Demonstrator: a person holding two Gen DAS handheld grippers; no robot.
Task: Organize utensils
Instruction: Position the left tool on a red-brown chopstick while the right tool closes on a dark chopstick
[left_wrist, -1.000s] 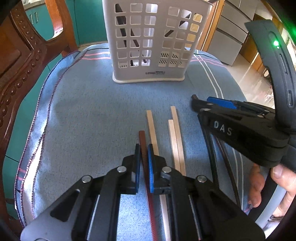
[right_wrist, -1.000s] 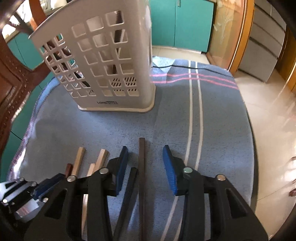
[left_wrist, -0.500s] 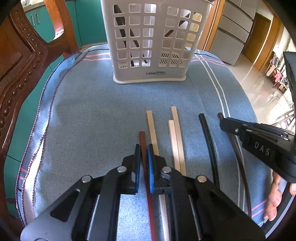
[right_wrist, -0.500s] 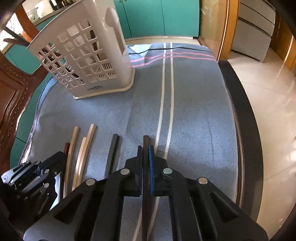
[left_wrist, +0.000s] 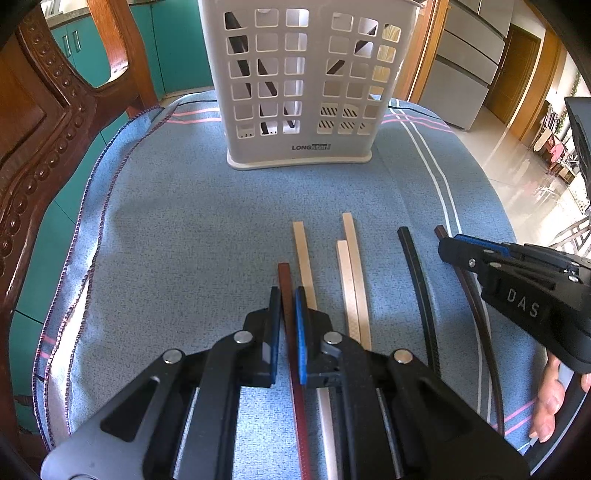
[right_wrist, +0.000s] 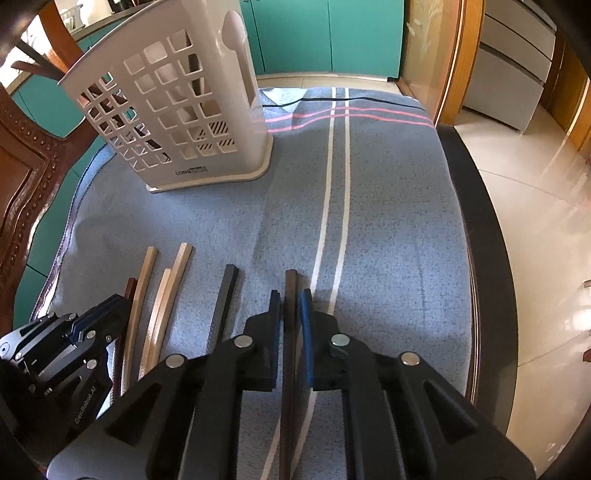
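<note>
My left gripper (left_wrist: 287, 299) is shut on a reddish-brown chopstick (left_wrist: 283, 273) that lies on the blue cloth (left_wrist: 184, 221). To its right lie three pale wooden chopsticks (left_wrist: 304, 258), then a black chopstick (left_wrist: 415, 266). My right gripper (right_wrist: 290, 299) straddles a dark brown chopstick (right_wrist: 291, 284) at the far right of the row. Its jaws are opening, with a thin gap on each side of the stick. The white slotted basket (left_wrist: 295, 92) stands upright at the far end of the cloth and holds a few dark utensils.
A carved wooden chair (left_wrist: 40, 147) rises on the left. The table's dark edge (right_wrist: 476, 221) runs along the right, with tiled floor beyond it. A person's hand (left_wrist: 550, 402) holds the right gripper's handle. Bare cloth lies between the chopsticks and the basket (right_wrist: 177, 122).
My right gripper shifted right along the row and went from open to closed around the dark brown chopstick, then loosened slightly. The left gripper and its chopstick have not moved.
</note>
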